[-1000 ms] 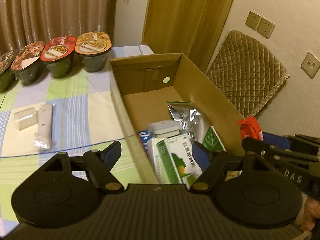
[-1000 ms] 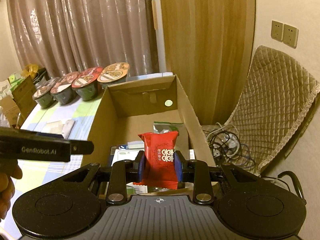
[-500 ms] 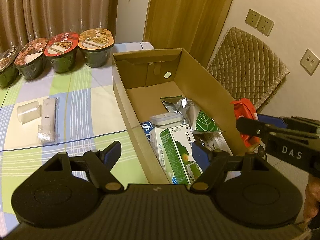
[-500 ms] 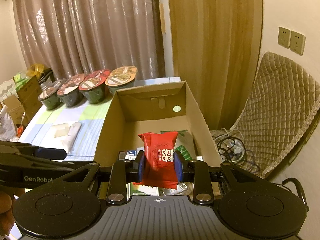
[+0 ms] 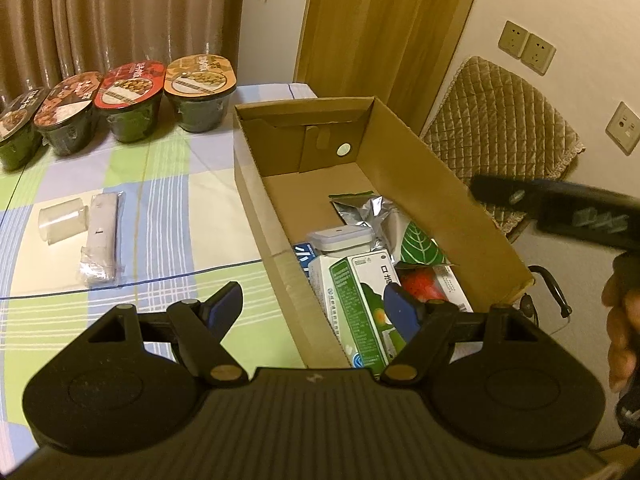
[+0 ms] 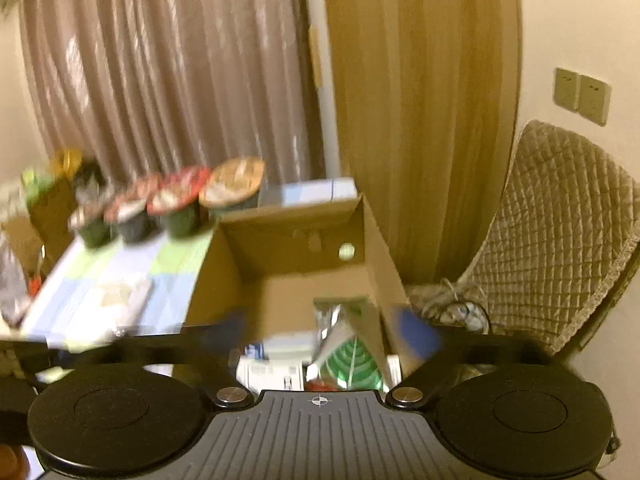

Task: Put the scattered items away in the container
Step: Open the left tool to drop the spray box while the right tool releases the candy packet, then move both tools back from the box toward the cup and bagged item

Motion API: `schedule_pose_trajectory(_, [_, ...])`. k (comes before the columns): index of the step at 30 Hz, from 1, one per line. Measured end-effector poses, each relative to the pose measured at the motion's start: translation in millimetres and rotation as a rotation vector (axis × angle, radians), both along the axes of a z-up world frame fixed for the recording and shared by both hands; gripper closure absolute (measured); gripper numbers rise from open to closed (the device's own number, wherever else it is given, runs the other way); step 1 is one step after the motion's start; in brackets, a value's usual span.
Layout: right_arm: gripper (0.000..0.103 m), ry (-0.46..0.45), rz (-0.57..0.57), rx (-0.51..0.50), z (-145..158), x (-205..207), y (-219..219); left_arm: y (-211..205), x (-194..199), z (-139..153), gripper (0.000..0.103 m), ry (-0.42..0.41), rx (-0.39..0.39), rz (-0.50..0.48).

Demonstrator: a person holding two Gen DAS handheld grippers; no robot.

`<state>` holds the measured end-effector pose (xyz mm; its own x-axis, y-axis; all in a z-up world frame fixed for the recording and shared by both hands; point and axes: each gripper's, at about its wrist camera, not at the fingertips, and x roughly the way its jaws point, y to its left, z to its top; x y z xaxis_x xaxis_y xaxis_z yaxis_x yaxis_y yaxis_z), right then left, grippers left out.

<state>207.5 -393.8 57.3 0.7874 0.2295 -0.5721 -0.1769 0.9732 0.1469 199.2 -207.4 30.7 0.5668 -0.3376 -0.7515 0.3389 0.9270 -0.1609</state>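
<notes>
An open cardboard box (image 5: 420, 168) stands on the checked tablecloth and holds a green-and-white carton (image 5: 356, 300), a white case (image 5: 340, 238), a silver pouch (image 5: 364, 210), a leaf-print packet (image 5: 422, 242) and a red snack packet (image 5: 418, 286). My left gripper (image 5: 316, 306) is open over the box's near left wall, nothing between its fingers. My right gripper (image 6: 324, 336) is open above the box (image 6: 288, 264), blurred by motion; it also appears as a dark bar, right gripper (image 5: 560, 204), past the box's right wall. A wrapped white item (image 5: 102, 240) and a clear container (image 5: 62, 220) lie on the cloth.
Several lidded noodle bowls (image 5: 132, 104) line the table's far edge before a curtain. A quilted chair (image 5: 500, 132) stands right of the box, cables (image 6: 460, 312) on the floor beside it. A person's hand (image 5: 622, 332) holds the right gripper.
My right gripper has opened and let go of the red snack packet, which now lies in the box. Both grippers have risen, the right one moving fast.
</notes>
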Motion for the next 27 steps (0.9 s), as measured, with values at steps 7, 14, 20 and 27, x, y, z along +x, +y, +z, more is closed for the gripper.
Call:
schedule_pose_trajectory(7, [0.009,0.042,-0.042,0.013,-9.2,-13.6,-8.9,0.4,-5.8,-2.0,0.029,0.008,0.001,-0.007])
schedule_pose_trajectory(14, [0.009,0.070,-0.075,0.046,-15.0,-41.7,-16.2,3.3,-19.7,0.6,0.029,0.010,0.009,-0.011])
schedule_pose_trajectory(20, [0.009,0.086,-0.095,0.072,-14.3,-71.8,-17.9,10.9,-36.9,3.0,0.029,0.014,0.017,-0.004])
schedule_pose_trajectory(27, [0.009,0.108,-0.106,0.097,-13.1,-104.9,-16.5,23.6,-63.0,7.8,0.027,0.015,0.023,-0.001])
